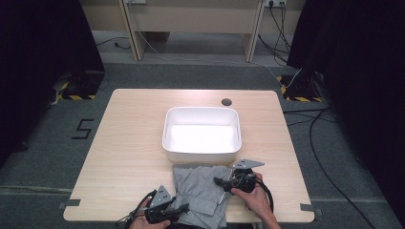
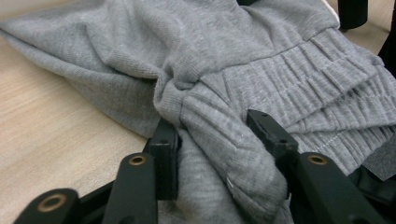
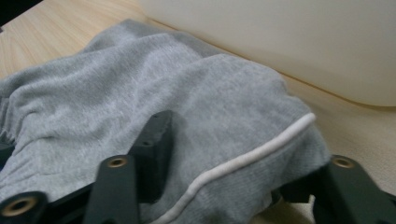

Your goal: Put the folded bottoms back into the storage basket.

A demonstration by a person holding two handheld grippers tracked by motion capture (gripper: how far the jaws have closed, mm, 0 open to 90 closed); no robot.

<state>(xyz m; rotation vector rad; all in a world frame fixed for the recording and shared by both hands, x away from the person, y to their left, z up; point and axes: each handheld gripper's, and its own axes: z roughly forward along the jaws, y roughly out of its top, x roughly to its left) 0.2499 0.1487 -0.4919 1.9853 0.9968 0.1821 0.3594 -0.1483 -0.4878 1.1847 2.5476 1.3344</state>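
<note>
Now, with my left gripper pinching the gathered waistband of the grey shorts at the table's near edge and my right gripper clamping their piped hem, I'd lift both evenly toward the white tub.

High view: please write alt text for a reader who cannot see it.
A person's two grippers, left and right, grip a crumpled grey garment at the near edge of a light wooden table. An empty white tub sits just behind the garment.
</note>
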